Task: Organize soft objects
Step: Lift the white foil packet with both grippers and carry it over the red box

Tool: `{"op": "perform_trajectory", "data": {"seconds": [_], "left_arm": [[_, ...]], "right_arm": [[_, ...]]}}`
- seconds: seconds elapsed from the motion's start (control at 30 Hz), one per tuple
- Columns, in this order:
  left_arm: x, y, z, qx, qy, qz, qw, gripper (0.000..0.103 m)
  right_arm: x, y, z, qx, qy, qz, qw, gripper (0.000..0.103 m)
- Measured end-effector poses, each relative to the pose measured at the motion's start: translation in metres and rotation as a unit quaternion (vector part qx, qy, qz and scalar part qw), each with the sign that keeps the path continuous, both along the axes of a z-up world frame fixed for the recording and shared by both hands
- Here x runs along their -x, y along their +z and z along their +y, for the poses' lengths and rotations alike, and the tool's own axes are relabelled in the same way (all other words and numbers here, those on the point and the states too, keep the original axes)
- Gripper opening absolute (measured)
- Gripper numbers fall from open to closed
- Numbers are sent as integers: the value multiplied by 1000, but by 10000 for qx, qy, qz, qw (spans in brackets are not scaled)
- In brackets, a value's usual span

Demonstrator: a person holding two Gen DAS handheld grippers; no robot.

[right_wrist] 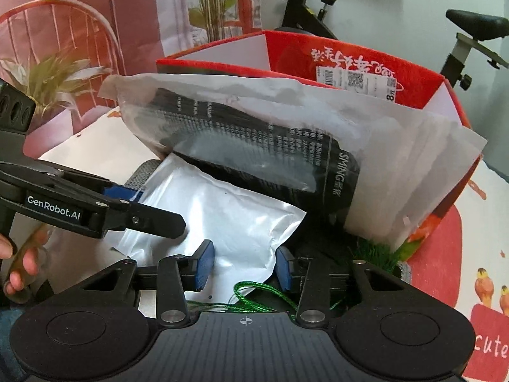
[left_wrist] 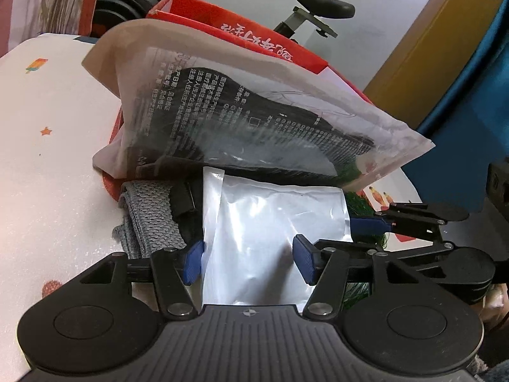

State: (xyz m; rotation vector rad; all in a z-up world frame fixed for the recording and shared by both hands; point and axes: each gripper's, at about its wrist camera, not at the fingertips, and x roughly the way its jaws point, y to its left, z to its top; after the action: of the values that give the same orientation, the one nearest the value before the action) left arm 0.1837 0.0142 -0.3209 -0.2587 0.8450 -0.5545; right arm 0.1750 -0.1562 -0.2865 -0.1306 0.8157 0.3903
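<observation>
On the table point(left_wrist: 47, 165), the grey cloth point(left_wrist: 149, 219) lay far left; the silver pouch point(left_wrist: 270, 238) lay before the red box point(right_wrist: 350, 54); the left claw point(left_wrist: 248, 262) stood open astride it; the right claw point(right_wrist: 245, 264), open, straddled its corner; squeezing that flat corner squarely would likely prevent slipping.

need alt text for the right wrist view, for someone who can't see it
The right gripper straddles a corner of a flat silver foil pouch, its blue pads not pressing it. Behind, a translucent white plastic bag of black fabric leans in an open red cardboard box; the left gripper reaches in alongside.
</observation>
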Motion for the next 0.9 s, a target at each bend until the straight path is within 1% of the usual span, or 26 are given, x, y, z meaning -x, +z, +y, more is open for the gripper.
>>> {"op": "perform_trajectory", "data": {"seconds": [0.07, 0.1, 0.13, 0.2, 0.27, 0.33, 0.43, 0.53, 0.73, 0.83, 0.9], "left_arm": [[-3, 1, -3, -10, -13, 12, 10000, 60], [-4, 1, -5, -7, -11, 35, 10000, 56], [-3, 2, -5, 3, 1, 54, 10000, 48], [-2, 5, -1, 57, 26, 85, 9999, 42], [1, 9, 5, 194, 87, 60, 9998, 41], [4, 16, 9, 316, 107, -75, 9994, 41], [13, 30, 12, 320, 100, -335, 9989, 42], [19, 46, 15, 367, 105, -596, 9975, 42], [29, 84, 17, 368, 65, -1216, 9919, 42], [28, 100, 14, 384, 122, -1429, 9889, 43], [23, 106, 12, 403, 143, -1499, 9878, 43]], "right_arm": [[1, 0, 3, 112, 58, -45, 9999, 38], [3, 1, 6, 177, 113, -88, 9997, 38], [4, 2, 8, 207, 148, -127, 9996, 37], [6, 6, 8, 201, 154, -204, 9995, 37], [9, 12, 7, 127, 153, -298, 9994, 37], [13, 19, 8, 98, 215, -449, 9987, 37], [18, 32, 11, 108, 301, -663, 9973, 37], [22, 46, 11, 18, 322, -855, 9958, 37], [25, 77, 11, -142, 345, -1290, 9909, 37], [21, 92, 10, -303, 380, -1368, 9894, 38], [14, 101, 7, -414, 367, -1376, 9889, 38]]}}
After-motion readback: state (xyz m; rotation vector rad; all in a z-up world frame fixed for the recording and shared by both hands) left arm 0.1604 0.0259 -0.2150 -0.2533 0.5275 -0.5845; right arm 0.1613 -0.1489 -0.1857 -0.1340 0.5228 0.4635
